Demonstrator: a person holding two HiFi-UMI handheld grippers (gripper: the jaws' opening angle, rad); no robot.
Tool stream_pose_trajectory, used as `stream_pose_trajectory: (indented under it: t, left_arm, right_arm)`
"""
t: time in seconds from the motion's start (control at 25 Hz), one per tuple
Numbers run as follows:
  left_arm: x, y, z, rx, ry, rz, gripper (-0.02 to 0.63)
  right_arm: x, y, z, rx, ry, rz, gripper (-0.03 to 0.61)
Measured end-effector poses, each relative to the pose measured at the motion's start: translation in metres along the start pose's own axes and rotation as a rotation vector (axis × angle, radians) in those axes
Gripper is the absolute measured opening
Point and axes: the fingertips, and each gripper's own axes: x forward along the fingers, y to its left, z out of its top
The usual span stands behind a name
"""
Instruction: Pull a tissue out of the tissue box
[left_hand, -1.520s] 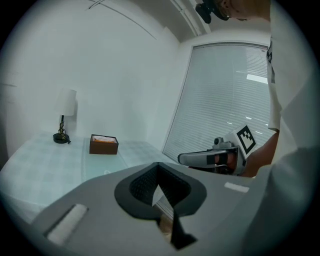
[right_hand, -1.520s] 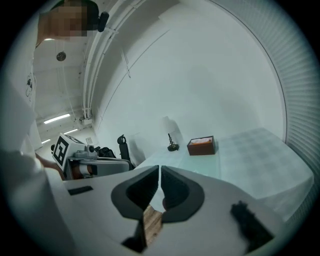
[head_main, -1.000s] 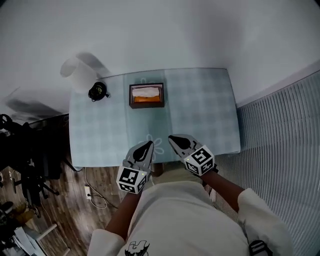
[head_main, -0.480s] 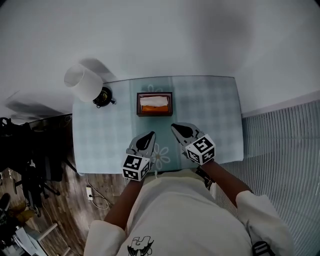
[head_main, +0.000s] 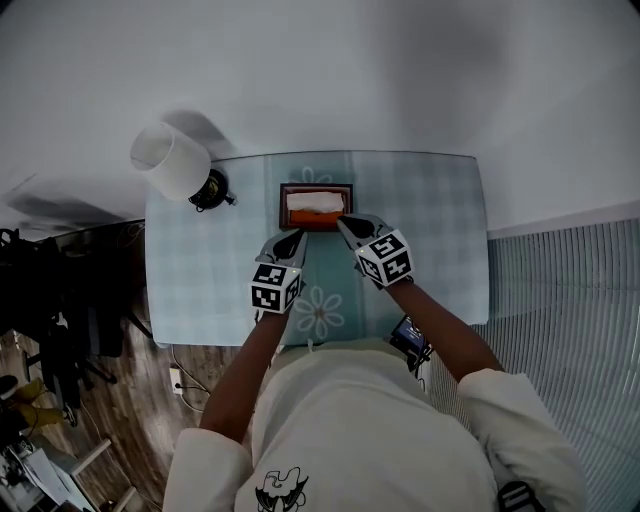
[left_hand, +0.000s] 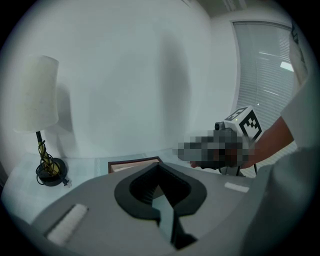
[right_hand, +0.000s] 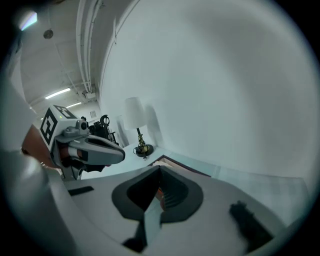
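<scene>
The tissue box (head_main: 316, 206), a dark brown frame with white tissue showing over an orange side, stands at the back middle of the pale checked table (head_main: 430, 250). My left gripper (head_main: 293, 241) hovers just in front of the box's left corner, its jaws shut and empty. My right gripper (head_main: 349, 226) is at the box's front right corner, jaws shut with nothing in them. The left gripper view shows the box (left_hand: 131, 165) just beyond the closed fingertips (left_hand: 159, 166). In the right gripper view the box rim (right_hand: 176, 163) lies past the closed tips (right_hand: 160, 170).
A white-shaded lamp (head_main: 170, 160) on a dark base (head_main: 210, 188) stands at the table's back left corner, left of the box. A white wall runs behind the table. Ribbed flooring lies to the right, and wood floor with cables and dark clutter to the left.
Both grippers have moved forward from the table's near edge to the front of the tissue box. Their jaws have stayed shut.
</scene>
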Motion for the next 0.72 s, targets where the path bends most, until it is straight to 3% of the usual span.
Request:
stream_pose_trajectory:
  t: [0.2, 0.36, 0.56, 0.64, 0.72]
  left_arm:
    - [0.037, 0.02, -0.01, -0.003, 0.065, 0.018, 0.006]
    - [0.061, 0.043, -0.026, -0.055, 0.12, 0.057, 0.006]
    - [0.065, 0.042, -0.023, -0.048, 0.126, 0.074, 0.006]
    - [0.065, 0.041, -0.02, -0.042, 0.121, 0.074, 0.006]
    - [0.066, 0.042, -0.018, -0.036, 0.124, 0.077, 0.006]
  right_arm:
    - [0.031, -0.021, -0.016, -0.053, 0.091, -0.01, 0.013]
    - [0.052, -0.034, -0.027, -0.042, 0.153, -0.034, 0.014]
    - [0.06, -0.035, -0.026, -0.08, 0.188, -0.022, 0.021]
    - [0.063, -0.034, -0.032, -0.102, 0.214, -0.007, 0.122]
    - [0.068, -0.034, -0.039, -0.127, 0.264, 0.008, 0.169]
